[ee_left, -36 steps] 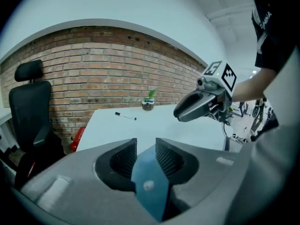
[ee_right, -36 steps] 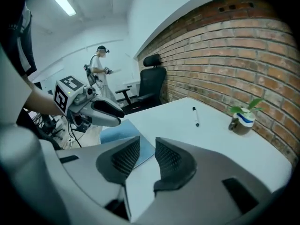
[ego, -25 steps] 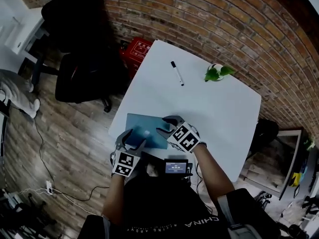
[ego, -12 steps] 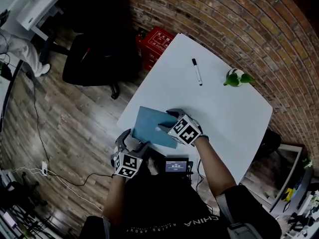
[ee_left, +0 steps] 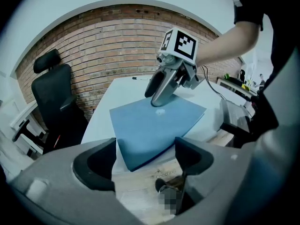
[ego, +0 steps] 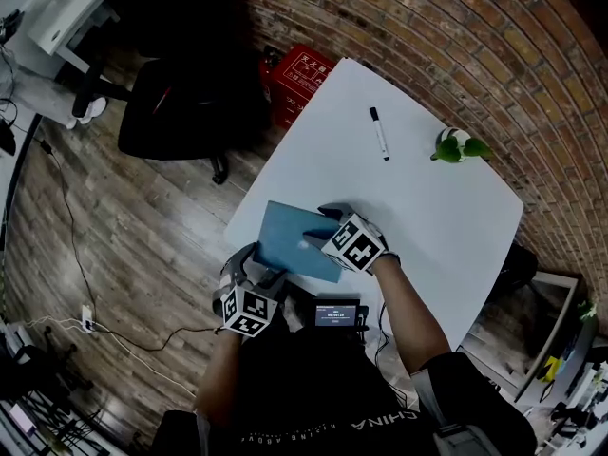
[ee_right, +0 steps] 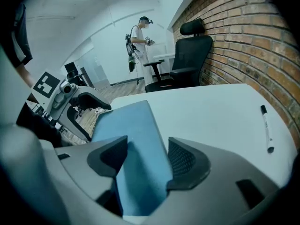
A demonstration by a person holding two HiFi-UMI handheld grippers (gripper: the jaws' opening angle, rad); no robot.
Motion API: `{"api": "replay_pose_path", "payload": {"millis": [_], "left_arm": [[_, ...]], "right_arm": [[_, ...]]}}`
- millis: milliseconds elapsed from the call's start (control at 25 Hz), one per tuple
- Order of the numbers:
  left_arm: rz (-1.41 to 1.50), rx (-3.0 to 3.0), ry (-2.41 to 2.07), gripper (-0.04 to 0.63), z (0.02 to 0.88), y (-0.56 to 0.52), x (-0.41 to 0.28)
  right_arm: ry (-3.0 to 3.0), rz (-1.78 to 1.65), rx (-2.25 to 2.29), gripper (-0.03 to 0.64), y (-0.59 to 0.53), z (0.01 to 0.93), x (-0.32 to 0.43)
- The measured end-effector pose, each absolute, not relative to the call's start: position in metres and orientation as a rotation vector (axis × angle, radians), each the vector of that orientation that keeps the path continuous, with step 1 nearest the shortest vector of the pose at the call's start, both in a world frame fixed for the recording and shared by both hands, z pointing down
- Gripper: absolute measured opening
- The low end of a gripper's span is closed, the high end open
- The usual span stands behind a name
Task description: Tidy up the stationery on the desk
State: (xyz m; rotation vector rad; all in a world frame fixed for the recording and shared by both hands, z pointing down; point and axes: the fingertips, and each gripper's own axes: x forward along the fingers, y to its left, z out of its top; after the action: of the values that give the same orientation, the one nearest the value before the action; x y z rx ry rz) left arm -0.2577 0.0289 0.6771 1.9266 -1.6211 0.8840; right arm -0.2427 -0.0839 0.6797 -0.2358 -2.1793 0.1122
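Blue notebook (ego: 290, 245) on white desk (ego: 432, 221)

Left claw (ee_left: 145, 161), right claw (ee_right: 147, 161): jaws freshly open, blue notebook (ego: 290, 240) now loose between.

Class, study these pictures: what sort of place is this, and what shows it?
Most likely an office or studio workroom: a white desk with a marker on it, a black office chair beside it, and a bare brick wall behind.

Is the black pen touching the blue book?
Apart. The head view shows bare white table between the marker pen and the blue book.
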Motion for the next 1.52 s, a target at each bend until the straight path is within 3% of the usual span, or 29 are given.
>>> {"api": "replay_pose_path", "payload": {"millis": [600, 1240, 1360, 1520], "left_arm": [[1.04, 1.981, -1.518, 0.379, 0.676, 0.001, -0.26], [1.204, 2.172, -1.366, 0.373, 0.673, -0.108, -0.198], [1.218, 2.215, -1.317, 0.354, 0.673, -0.128, -0.177], [1.243, 2.271, -1.281, 0.263, 0.672, -0.156, -0.15]], "right_arm": [[-2.184, 0.259, -0.068, 0.221, -0.106, 0.68, -0.207], [-2.165, 0.516, 0.452, 0.186, -0.161, 0.68, -0.065], [-2.151, 0.567, 0.558, 0.183, -0.168, 0.679, -0.038], [-2.143, 0.65, 0.687, 0.174, -0.171, 0.679, -0.007]]}}
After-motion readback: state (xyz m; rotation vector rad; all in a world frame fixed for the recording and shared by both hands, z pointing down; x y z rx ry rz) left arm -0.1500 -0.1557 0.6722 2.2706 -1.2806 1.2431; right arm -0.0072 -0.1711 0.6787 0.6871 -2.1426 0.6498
